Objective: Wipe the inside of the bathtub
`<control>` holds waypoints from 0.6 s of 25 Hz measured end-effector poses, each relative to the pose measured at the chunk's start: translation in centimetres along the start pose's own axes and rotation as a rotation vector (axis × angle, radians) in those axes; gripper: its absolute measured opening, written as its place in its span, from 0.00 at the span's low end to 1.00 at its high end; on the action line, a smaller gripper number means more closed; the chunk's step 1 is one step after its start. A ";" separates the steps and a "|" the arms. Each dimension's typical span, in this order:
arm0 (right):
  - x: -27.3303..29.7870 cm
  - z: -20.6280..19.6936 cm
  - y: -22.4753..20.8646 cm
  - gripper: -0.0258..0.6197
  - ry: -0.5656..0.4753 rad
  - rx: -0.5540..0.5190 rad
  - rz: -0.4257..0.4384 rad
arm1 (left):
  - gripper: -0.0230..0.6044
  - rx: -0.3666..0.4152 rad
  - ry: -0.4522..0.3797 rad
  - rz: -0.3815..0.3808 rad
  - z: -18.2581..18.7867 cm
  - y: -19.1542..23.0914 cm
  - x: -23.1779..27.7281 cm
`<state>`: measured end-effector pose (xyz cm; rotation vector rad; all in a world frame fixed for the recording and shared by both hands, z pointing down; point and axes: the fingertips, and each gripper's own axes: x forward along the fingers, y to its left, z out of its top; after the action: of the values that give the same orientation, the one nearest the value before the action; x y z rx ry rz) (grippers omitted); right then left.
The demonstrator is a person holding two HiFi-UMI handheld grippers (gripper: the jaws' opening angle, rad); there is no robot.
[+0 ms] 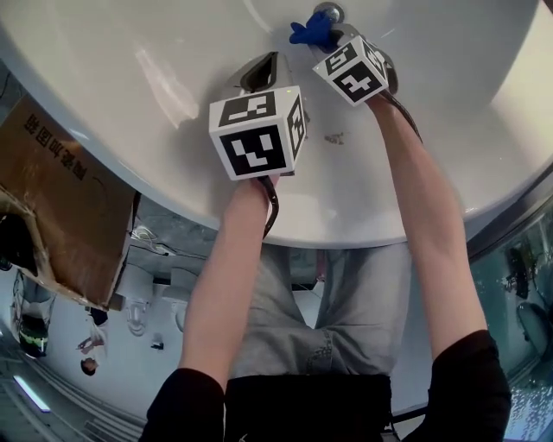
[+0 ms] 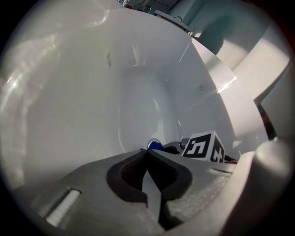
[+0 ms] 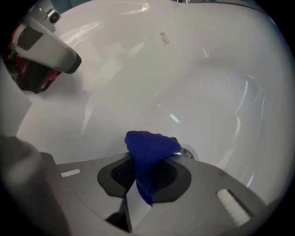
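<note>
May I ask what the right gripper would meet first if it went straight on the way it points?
The blue cloth clamped in the right gripper would probably press onto the bathtub floor beside the metal drain; depth is unclear.

Dark printed characters on the cardboard box [image 1: 60, 198], upside down, too small to read

White bathtub [image 1: 130, 86] noted: glossy, curved inner walls streaked with reflections. A metal drain [image 1: 328, 10] is seen set in its bottom. A blue cloth [image 1: 311, 33] is bunched against the tub surface, touching the drain's edge. A small dark smudge [image 1: 333, 137] is recorded on the inner wall. A cardboard box [image 1: 52, 190] is seen just outside the rim.
</note>
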<state>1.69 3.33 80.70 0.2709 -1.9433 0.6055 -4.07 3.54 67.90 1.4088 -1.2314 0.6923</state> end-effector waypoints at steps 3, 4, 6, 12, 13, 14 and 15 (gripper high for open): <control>1.3 -1.2 0.9 0.16 0.032 -0.003 0.015 | 0.04 0.002 0.003 -0.006 0.0 0.0 0.0; 1.7 -1.6 1.1 0.16 0.043 0.002 0.015 | 0.04 0.003 0.003 -0.008 0.0 0.0 0.0; 2.0 -2.3 1.5 0.16 0.067 0.002 0.012 | 0.04 0.002 0.006 -0.012 -0.1 -0.1 0.0; 3.2 -2.9 2.0 0.15 0.114 -0.017 0.010 | 0.04 -0.013 0.006 -0.013 0.1 0.1 0.0; 3.4 -3.0 1.8 0.15 0.114 0.004 0.015 | 0.04 -0.014 0.005 -0.014 0.1 0.0 0.1; 3.6 -3.1 1.7 0.15 0.114 0.024 0.020 | 0.04 -0.014 0.004 -0.015 0.1 0.0 0.1; 3.7 -3.2 1.7 0.15 0.113 0.041 0.025 | 0.04 -0.014 0.004 -0.015 0.1 0.1 0.1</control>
<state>1.75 6.74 84.62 0.2328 -1.8297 0.6635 -4.09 3.44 68.04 1.4037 -1.2192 0.6750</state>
